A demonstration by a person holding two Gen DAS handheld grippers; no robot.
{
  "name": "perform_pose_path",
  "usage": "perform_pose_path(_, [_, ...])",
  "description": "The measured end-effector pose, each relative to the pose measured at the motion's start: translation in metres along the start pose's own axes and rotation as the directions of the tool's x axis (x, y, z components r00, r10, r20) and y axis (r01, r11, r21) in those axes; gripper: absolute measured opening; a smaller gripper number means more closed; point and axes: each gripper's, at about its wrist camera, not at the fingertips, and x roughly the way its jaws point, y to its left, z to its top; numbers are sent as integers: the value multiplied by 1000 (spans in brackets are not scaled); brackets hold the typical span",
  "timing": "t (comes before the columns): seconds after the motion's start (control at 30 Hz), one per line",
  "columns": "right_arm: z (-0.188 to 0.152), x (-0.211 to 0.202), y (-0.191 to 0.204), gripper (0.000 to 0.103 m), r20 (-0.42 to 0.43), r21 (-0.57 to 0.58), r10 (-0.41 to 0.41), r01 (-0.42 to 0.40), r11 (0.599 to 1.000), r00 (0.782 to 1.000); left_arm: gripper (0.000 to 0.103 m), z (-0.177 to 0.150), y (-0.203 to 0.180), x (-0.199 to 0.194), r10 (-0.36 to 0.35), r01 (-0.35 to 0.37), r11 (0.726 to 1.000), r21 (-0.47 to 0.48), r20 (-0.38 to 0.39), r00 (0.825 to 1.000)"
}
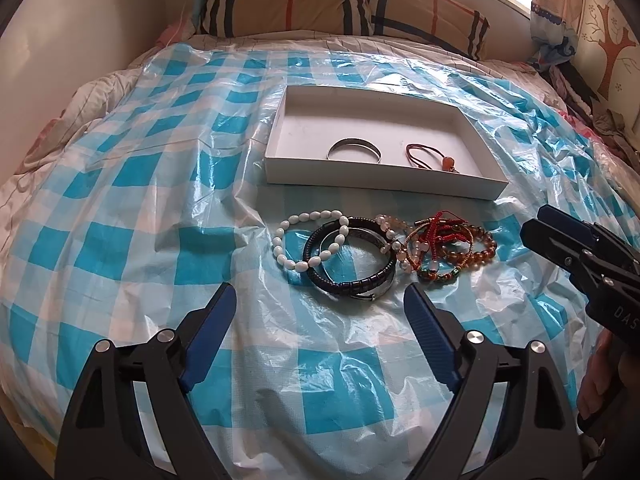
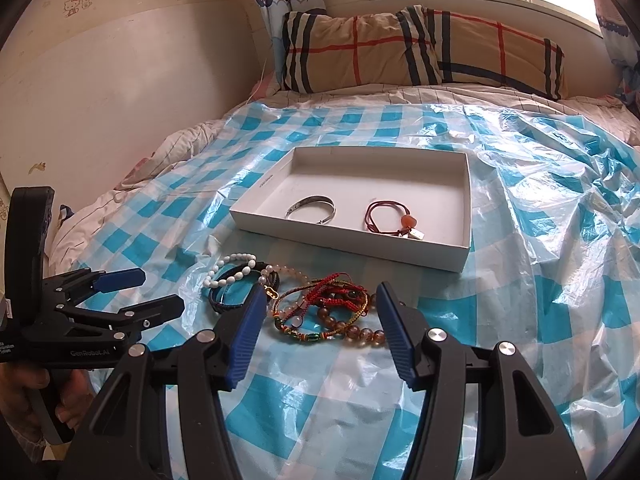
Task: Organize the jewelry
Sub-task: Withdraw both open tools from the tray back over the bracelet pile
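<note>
A white shallow box (image 1: 384, 182) (image 2: 352, 248) lies on the bed. It holds a silver bangle (image 1: 352, 141) (image 2: 316, 200) and a red cord bracelet with an orange pendant (image 1: 448, 159) (image 2: 409, 222). In front of the box sits a pile of bracelets: white beads (image 1: 280, 240) (image 2: 236, 258), a black band (image 1: 352, 286), red cords (image 2: 340, 296) and amber beads (image 1: 480, 256) (image 2: 360, 334). My left gripper (image 1: 320, 292) (image 2: 160, 289) hovers open just short of the black band. My right gripper (image 2: 321, 291) (image 1: 536, 224) is open near the red and amber bracelets, gripping nothing.
A blue and white checked plastic sheet (image 1: 160, 200) (image 2: 520, 280) covers the bed, crumpled on the right. A plaid pillow (image 1: 340, 0) (image 2: 420, 52) lies at the head under a window. A wall runs along the left. A hand (image 2: 24, 392) holds the left gripper.
</note>
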Motion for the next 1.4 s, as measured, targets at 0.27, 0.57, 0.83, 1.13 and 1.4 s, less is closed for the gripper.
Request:
perform_pose_path(0.27, [0, 2, 0, 56, -1, -1, 0, 0, 1000, 1000, 82, -2, 1, 4, 6, -6, 1000, -3, -8, 1000])
perform_pose_path(0.57, [0, 2, 0, 56, -2, -1, 0, 0, 1000, 1000, 83, -3, 0, 6, 6, -6, 1000, -4, -10, 1000])
perform_pose_path(0.83, [0, 3, -1, 56, -3, -2, -1, 1, 1000, 1000, 83, -3, 0, 6, 6, -6, 1000, -2, -10, 1000])
perform_pose_path(1.13, [0, 3, 0, 56, -2, -3, -1, 1, 1000, 1000, 83, -3, 0, 6, 6, -6, 1000, -3, -10, 1000])
perform_pose_path(1.4, [0, 10, -2, 56, -20, -35, -9, 9, 999, 1000, 84, -5, 5, 10, 12, -12, 1000, -10, -18, 1000])
